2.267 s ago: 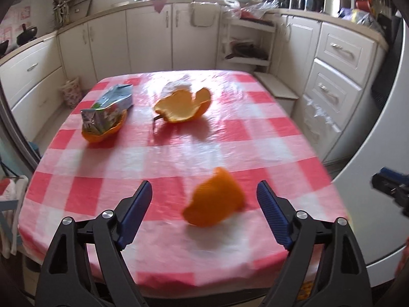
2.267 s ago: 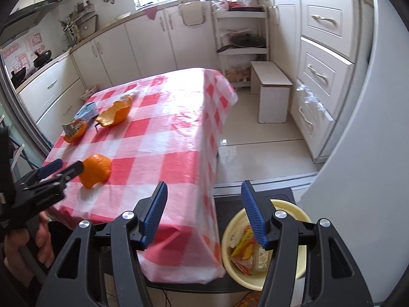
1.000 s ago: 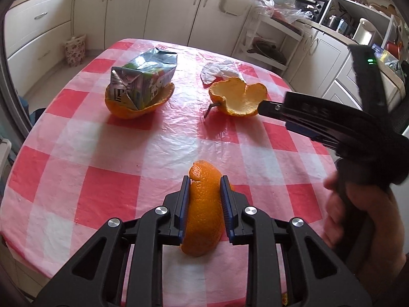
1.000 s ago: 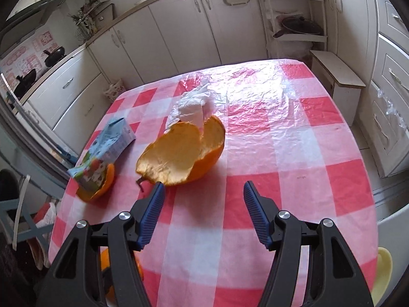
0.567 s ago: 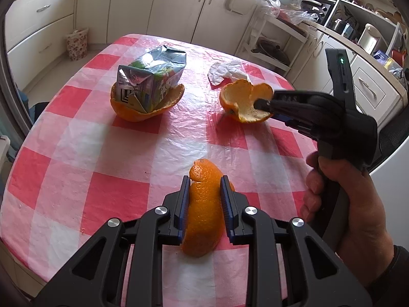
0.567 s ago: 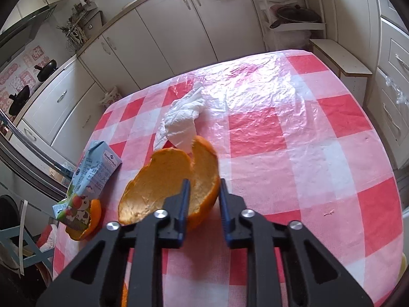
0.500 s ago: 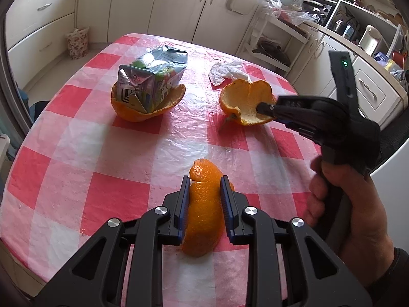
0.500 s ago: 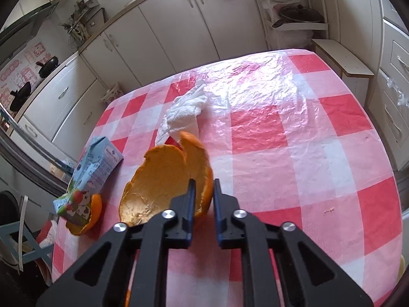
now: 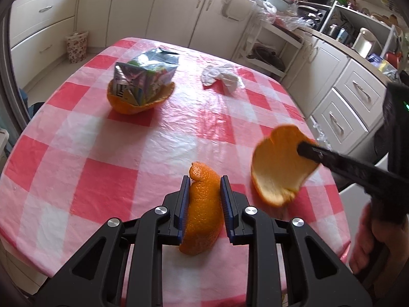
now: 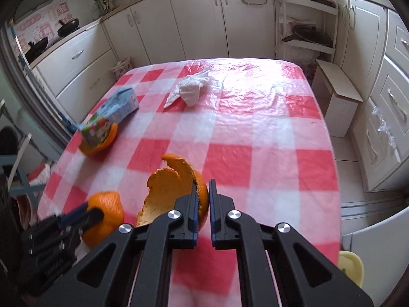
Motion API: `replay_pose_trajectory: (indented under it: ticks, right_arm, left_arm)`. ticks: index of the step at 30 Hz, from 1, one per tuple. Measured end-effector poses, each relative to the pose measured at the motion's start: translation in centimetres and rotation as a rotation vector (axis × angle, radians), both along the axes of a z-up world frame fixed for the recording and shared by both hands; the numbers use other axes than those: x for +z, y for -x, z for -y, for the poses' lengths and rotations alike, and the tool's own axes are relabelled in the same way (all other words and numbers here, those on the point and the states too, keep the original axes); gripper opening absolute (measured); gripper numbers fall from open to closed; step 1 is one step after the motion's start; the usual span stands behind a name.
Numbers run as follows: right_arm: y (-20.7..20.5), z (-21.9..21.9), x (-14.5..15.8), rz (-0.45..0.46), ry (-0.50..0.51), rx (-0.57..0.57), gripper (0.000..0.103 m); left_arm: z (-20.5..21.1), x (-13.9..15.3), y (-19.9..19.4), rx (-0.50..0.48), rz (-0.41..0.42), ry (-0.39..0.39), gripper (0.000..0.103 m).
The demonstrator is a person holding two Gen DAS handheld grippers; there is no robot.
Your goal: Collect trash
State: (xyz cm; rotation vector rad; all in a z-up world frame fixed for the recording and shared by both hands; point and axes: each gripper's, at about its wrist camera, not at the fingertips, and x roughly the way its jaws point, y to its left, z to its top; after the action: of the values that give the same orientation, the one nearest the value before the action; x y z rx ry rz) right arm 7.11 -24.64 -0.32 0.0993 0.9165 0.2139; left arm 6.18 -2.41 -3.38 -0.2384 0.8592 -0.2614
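Setting: kitchen, cream cabinets on 2 sides; table under a red-and-white checked tablecloth (image 9: 107, 192) with a glossy plastic cover.
Left gripper (image 9: 204, 194): jaws clamped on a curled orange peel (image 9: 202, 220); both blue pads press its sides; peel stands upright between them, over the near edge of the table.
Right gripper (image 10: 203, 199): jaws have just been closing, now nearly together, pinching the rim of a large cupped orange peel (image 10: 166, 192); pale inner side faces the camera in both views.
Large peel, left view: clear of the cloth, just right of the left gripper's peel, hanging from the dark right finger (image 9: 332, 157).
Hand (image 9: 368, 240): person's right hand wraps the right gripper's handle at the right edge of the left view.
Juice carton (image 9: 143, 81): crumpled, sitting inside a third peel half (image 9: 138, 103), far left part of the table.
Tissue (image 9: 219, 76): crumpled white, on the far side of the table, well apart from both grippers.
Basin (image 10: 351, 264): yellow rim showing below the table's right edge in the right view; contents cannot be seen.
Floor items: small floral basket (image 9: 76, 46) by the far cabinets; low white stool (image 10: 337, 94) beside the table.
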Motion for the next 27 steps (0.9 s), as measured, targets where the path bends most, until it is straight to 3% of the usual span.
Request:
replay_pose_trajectory:
  ticks: [5,11,17,21,27]
  right_arm:
    - [3.9,1.3,0.0,-0.003,0.057,0.017,0.008]
    - [5.4,3.8,-1.7,-0.058,0.049,-0.004,0.009]
    - [5.7,4.2,-1.7,-0.062,0.024,-0.006,0.02]
    - [5.8,3.4,-1.3,-0.047,0.026,0.015,0.027]
    - [5.7,2.7,-1.8,-0.056,0.046,0.027,0.03]
  left_arm:
    - [1.3,0.3,1.2,-0.04,0.023,0.015,0.022]
    - [3.2,0.3,1.6,-0.068,0.03,0.001,0.022]
    - [3.5,-0.2,1.4,-0.061,0.026,-0.009,0.023]
    - [3.4,-0.4,1.0,-0.056,0.02,-0.009,0.029]
    - [3.2,-0.4,0.8,-0.057,0.016,-0.011,0.033]
